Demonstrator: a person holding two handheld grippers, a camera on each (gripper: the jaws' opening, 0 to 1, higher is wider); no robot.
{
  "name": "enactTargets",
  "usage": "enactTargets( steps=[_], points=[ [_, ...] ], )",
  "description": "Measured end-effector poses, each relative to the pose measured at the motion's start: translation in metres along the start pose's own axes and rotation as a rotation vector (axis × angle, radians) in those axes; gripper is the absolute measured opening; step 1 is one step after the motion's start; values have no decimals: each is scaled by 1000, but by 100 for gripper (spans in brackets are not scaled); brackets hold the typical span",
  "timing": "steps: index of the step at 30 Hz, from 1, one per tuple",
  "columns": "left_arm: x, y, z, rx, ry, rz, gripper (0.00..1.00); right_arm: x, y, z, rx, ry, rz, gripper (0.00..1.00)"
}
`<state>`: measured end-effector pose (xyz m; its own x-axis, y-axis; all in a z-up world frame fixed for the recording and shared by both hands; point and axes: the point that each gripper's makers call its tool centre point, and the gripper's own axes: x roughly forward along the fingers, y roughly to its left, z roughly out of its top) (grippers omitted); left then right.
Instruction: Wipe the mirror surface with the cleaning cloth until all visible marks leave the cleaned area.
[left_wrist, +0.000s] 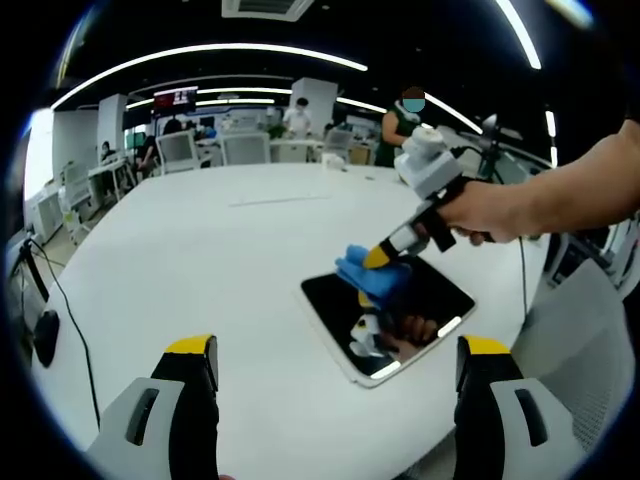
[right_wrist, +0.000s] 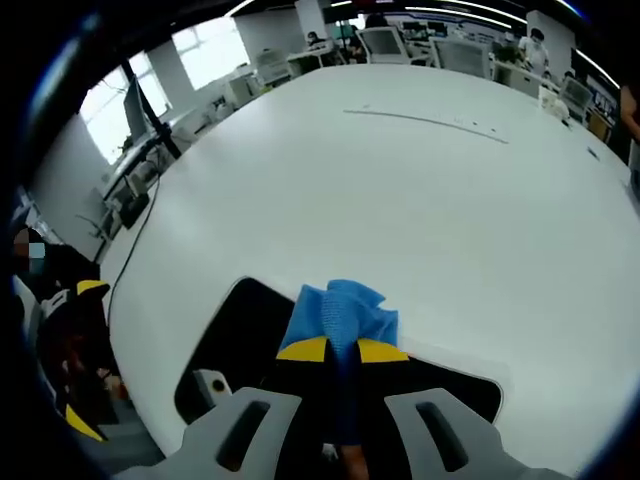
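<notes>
An open-plan office with ceiling light strips surrounds a large white desk (left_wrist: 200, 250); office chairs (left_wrist: 245, 147) and monitors stand beyond its far edge, and people stand there too. In the left gripper view, a black cable (left_wrist: 70, 310) runs over the desk's left edge. The left gripper (left_wrist: 340, 375) hangs above the near edge with its yellow-tipped jaws wide apart and nothing between them.

Right of the desk's middle, close to the near right edge, lies the mirror (left_wrist: 388, 312), a dark rectangular plate with a pale rim, flat on the desk and turned at an angle to the edge. Its surface reflects the ceiling lights and the tool above it. The blue cleaning cloth (left_wrist: 372, 274) rests bunched on the mirror's far left part, touching the glass. The right gripper (left_wrist: 378, 258) comes down onto it from the right, held in a person's hand (left_wrist: 487, 212) with the bare forearm reaching in from the right.

In the right gripper view, the right gripper's jaws are pressed together on the cleaning cloth (right_wrist: 345, 312), which bulges out beyond the yellow tips onto the mirror (right_wrist: 240, 330). The left gripper (right_wrist: 75, 350) shows at the left, off the desk's edge.
</notes>
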<state>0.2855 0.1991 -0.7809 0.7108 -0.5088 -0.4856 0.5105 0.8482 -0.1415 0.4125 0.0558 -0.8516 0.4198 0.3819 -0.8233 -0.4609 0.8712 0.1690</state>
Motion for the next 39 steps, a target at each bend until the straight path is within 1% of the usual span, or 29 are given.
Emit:
enactTargets(
  steps=[10,17,27,39],
  points=[
    [-2,3,2,-4,-5,10,100,-1,-2,0,-2,2,-12,3],
    [-4,3,0,-3,-4,13,100,-6,-13,-4,11,5,-25,4],
    [-2,1,5,2,-12,8,100,-11,-24,-9,19,5,-36,4],
    [-2,1,5,11,-12,9,100,-16,-38,-11,27,13,-51,4]
  ],
)
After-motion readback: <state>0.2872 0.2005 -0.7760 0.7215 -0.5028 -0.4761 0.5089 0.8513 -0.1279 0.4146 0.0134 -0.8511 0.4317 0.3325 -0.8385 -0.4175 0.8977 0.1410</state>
